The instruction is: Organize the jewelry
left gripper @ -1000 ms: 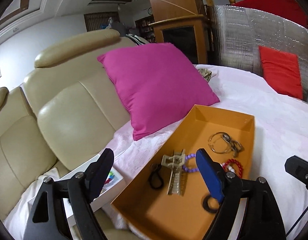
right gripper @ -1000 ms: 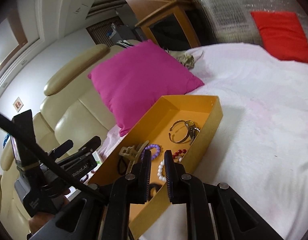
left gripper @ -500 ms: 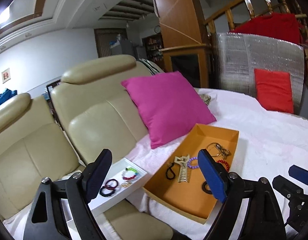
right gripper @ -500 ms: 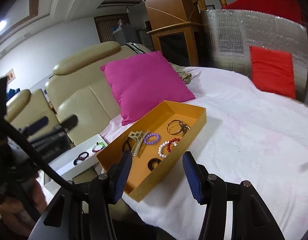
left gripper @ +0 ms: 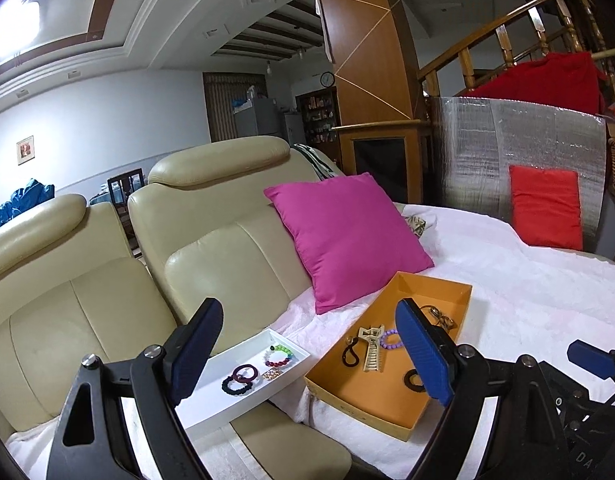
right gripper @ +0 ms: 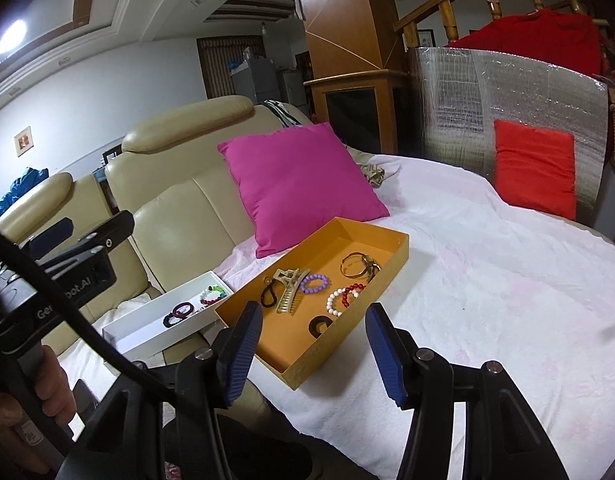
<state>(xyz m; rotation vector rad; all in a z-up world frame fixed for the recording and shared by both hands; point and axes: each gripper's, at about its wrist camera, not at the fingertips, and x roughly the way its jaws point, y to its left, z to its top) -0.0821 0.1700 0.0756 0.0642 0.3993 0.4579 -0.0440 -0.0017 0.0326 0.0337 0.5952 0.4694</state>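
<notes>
Jewelry is split across two containers ahead of both grippers: orange box (right gripper: 391, 258) w/ most of it, white tray (left gripper: 211, 396) just left of it w/ a few pcs.

Risks, biggest first. Orange box sits near the edge of the white-covered surface (right gripper: 487, 280), its near corner close to the drop toward the cream sofa (left gripper: 107, 312). A clumsy dip in by either gripper could shove or tip it, whole lot goes. White tray perches on the sofa seat, soft base, looks tilted; a push down on one end prob flips it. Next: hair claw (right gripper: 289, 286) lies touching the black loop (right gripper: 269, 294) and just beside the purple bead bracelet (right gripper: 315, 283). Grab one and another may drag along. Red-and-white bead bracelet (right gripper: 343, 298) close to the box's right wall, so a finger could jam against the wall. Gold bangle (right gripper: 357, 266) at the far end is thin and slippery-looking, may squirt out of the pads. Black ring (right gripper: 319, 326), nearest the right gripper, lies flat, hard to get under.

Grippers now. Left gripper (left gripper: 307, 356): jaws spread wide, nothing between them, touching nothing, hovering short of tray and box. Right gripper (right gripper: 313, 354): jaws about half apart, empty, no contact; box's near corner shows through the gap, below and ahead. Left hand (right gripper: 35, 392) on its handle visible at far left in the right-wrist view.
</notes>
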